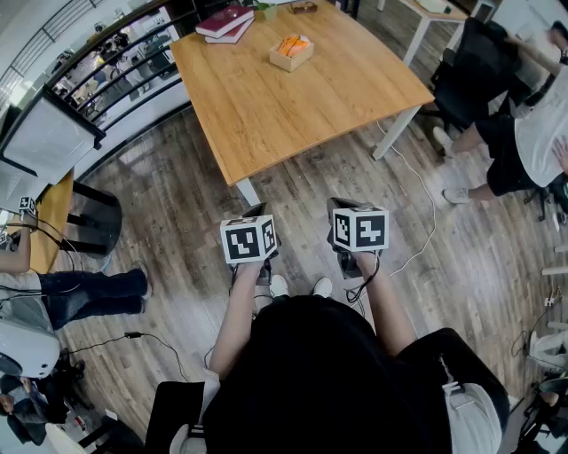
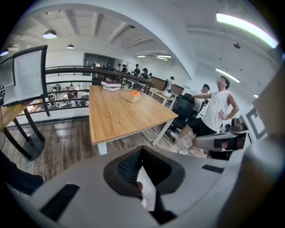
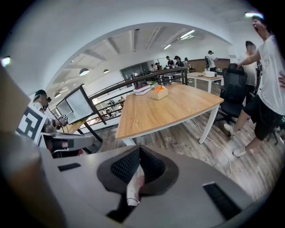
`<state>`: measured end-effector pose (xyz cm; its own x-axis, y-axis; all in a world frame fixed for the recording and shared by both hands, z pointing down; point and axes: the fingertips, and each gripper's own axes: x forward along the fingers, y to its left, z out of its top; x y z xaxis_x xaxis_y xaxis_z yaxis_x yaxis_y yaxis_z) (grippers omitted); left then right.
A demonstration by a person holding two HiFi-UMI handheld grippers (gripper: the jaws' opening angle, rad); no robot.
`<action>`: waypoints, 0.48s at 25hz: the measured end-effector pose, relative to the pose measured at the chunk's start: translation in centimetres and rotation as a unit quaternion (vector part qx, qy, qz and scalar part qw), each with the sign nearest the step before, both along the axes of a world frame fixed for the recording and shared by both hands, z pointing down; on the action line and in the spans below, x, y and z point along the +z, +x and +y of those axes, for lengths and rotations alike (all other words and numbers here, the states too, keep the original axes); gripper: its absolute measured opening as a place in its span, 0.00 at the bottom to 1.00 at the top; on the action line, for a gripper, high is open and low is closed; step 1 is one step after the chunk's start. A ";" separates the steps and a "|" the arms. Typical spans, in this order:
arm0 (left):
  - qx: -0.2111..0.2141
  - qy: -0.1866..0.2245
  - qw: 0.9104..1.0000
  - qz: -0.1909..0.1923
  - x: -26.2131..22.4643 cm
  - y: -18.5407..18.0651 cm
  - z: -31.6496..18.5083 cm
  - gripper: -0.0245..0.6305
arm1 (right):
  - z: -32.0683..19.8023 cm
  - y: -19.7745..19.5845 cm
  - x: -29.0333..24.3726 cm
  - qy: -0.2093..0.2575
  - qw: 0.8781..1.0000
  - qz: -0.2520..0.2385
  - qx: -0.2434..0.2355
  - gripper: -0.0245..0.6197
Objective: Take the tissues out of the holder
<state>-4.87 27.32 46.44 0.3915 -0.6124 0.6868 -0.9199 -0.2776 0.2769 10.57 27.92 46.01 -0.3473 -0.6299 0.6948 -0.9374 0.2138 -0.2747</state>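
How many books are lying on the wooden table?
2. A dark red book lies near the table's far left corner; a paler book lies under it, partly covered.

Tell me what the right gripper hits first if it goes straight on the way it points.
Probably the wooden floor just short of the table; the right gripper tilts downward and nothing stands in between. Depth is unclear, so the table's near white leg could come first.

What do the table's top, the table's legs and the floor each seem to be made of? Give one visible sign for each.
Table top: wood or wood veneer, matt and honey-coloured, with visible grain lines.
Legs: probably painted metal; they are smooth, plain white and slim.
Floor: wood or wood-look laminate, laid in grey-brown planks with a slight sheen.
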 end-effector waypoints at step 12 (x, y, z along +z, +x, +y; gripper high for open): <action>-0.003 -0.006 1.000 0.000 0.5 0.3 -0.4 0.06 | -0.2 0.2 0.2 -0.008 1.000 -0.002 0.003 0.06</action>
<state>-4.62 26.91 46.90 0.3875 -0.6070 0.6938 -0.9217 -0.2692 0.2792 10.73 27.73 46.22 -0.3471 -0.6208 0.7029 -0.9373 0.2040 -0.2827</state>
